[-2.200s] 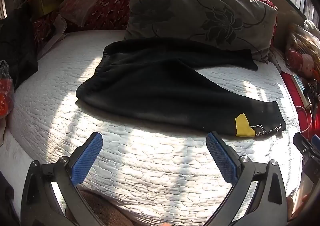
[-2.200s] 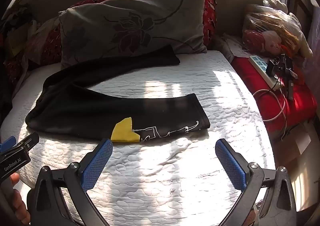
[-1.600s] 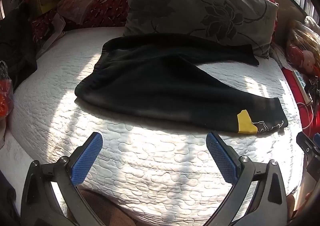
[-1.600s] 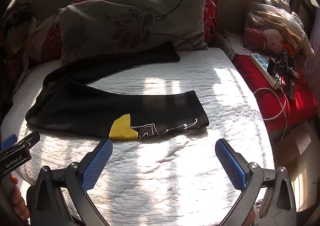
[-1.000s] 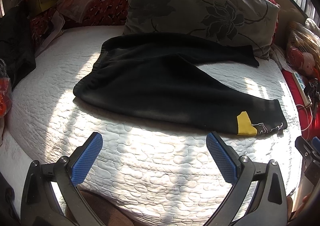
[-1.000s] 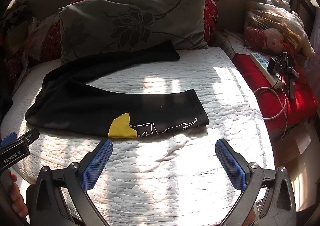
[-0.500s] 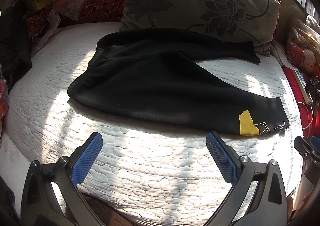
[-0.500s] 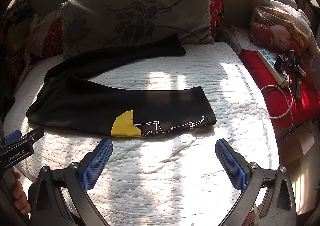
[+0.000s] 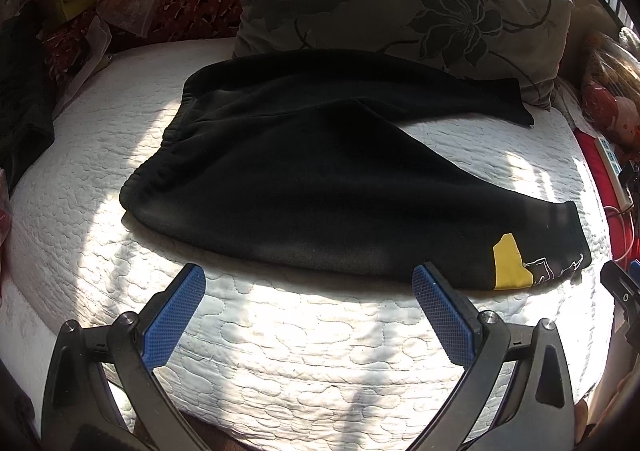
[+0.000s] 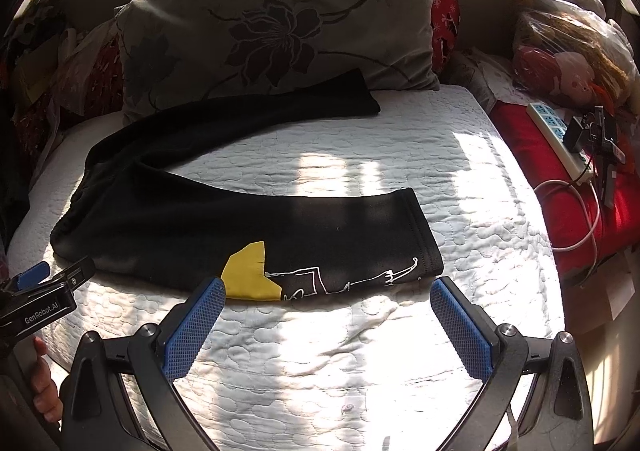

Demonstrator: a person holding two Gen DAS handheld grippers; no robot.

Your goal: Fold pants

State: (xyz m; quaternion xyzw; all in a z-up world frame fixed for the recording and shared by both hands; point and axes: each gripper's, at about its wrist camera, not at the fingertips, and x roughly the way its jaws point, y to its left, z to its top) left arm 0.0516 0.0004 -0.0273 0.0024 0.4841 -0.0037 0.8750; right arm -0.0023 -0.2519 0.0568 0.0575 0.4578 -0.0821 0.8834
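Black pants lie spread on a white quilted mattress, waistband to the left, legs splayed apart to the right. The near leg carries a yellow patch and white line print by its cuff; the far leg runs along the pillow. My left gripper hovers open just short of the near leg's lower edge. Over the mattress, just below the near leg's cuff end, my right gripper is open too. Both hold nothing.
A grey floral pillow leans at the back. Clothes and bags pile at the left. On the right a red surface holds a power strip with cables, and a bagged toy. A hand holds the left gripper.
Both grippers have moved forward toward the pants, which now look larger and nearer. The pants have not moved, and both grippers stay open.
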